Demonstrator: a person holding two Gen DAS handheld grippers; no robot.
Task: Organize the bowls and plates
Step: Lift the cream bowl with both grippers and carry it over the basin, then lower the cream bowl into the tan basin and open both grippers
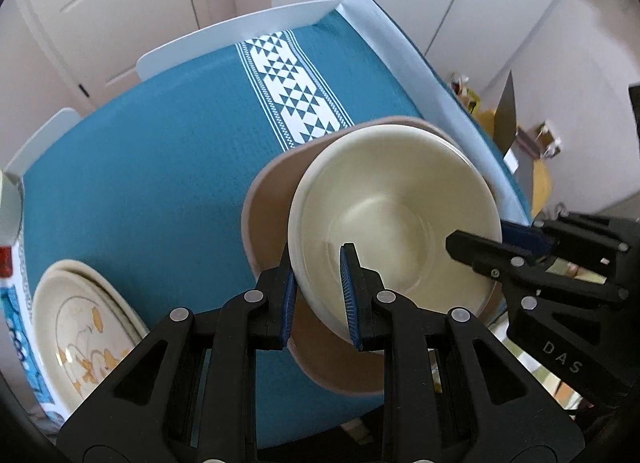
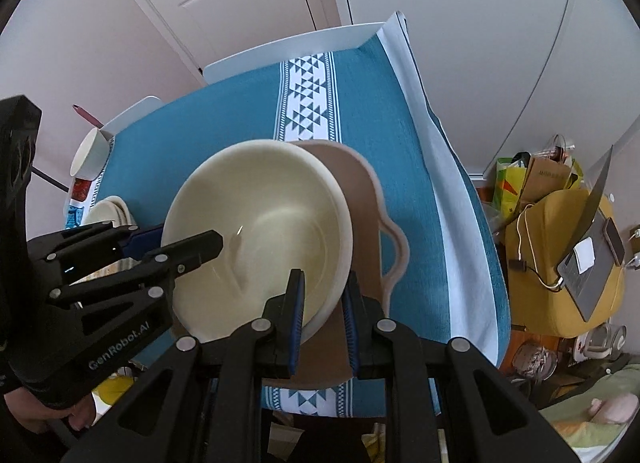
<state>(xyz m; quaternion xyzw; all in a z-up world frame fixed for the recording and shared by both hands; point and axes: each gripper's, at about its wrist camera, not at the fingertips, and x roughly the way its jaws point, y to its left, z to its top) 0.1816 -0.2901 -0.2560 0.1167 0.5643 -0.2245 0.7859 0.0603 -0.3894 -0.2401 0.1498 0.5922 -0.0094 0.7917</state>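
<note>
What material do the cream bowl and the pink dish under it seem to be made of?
The cream bowl looks like glazed ceramic, or perhaps melamine: its inside is smooth and shows soft highlights. The pink dish looks like matte stoneware: it has a dull, even surface, a thick rim and a moulded loop handle. Plastic cannot be ruled out for either.

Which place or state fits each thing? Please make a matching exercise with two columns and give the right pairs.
Things:
1. cream bowl
2. pink dish
3. flowered plates
4. tablecloth

Descriptions:
A. teal, with a white patterned band
B. under the bowl
C. stacked near the table's edge
D. gripped at the rim by the left gripper and the right gripper

Pairs: 1-D, 2-B, 3-C, 4-A
</note>
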